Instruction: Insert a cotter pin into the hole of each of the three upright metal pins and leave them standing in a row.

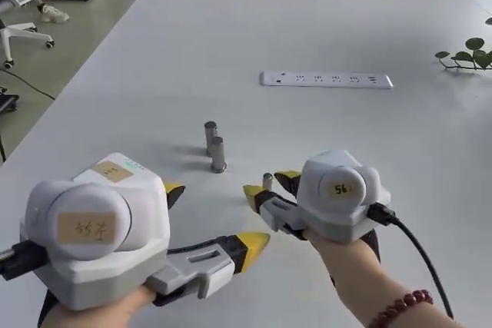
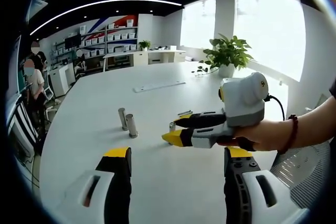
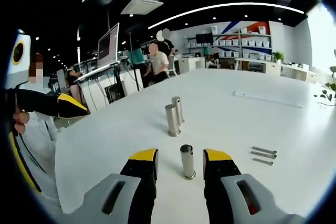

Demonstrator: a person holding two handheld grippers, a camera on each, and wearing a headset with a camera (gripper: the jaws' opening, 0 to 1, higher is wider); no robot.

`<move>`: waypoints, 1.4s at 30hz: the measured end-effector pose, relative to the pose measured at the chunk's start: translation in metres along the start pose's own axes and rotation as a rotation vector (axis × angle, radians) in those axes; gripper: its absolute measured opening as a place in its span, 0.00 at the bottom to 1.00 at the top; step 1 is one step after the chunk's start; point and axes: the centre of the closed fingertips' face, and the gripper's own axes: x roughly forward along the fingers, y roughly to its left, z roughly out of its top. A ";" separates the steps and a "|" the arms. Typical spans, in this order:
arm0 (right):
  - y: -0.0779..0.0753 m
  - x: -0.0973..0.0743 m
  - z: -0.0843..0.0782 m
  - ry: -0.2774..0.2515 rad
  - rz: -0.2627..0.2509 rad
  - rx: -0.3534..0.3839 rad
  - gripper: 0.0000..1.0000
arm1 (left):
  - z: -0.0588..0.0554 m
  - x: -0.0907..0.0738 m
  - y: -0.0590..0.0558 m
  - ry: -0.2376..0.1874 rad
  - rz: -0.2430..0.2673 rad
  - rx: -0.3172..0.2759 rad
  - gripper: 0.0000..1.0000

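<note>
At lower centre of the right gripper view, the right tongs stand open astride the nearest metal pin, ungripped; the left tongs gape empty. Three cotter pins lie loose at lower right, so nothing looks inserted yet.

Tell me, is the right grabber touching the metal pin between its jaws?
Apart. The right gripper view shows the right gripper open, with bare table on both sides of the metal pin.
</note>
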 end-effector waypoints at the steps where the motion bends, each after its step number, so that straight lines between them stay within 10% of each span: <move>1: 0.001 -0.001 0.000 0.004 0.010 -0.004 0.31 | 0.000 0.000 0.000 0.000 0.000 0.001 0.71; 13: -0.019 -0.022 -0.006 0.068 0.093 -0.078 0.33 | 0.000 -0.001 -0.004 -0.004 -0.002 -0.002 0.69; 42: -0.102 -0.024 -0.020 0.295 0.058 -0.230 0.15 | 0.001 0.012 -0.005 0.005 -0.012 0.006 0.68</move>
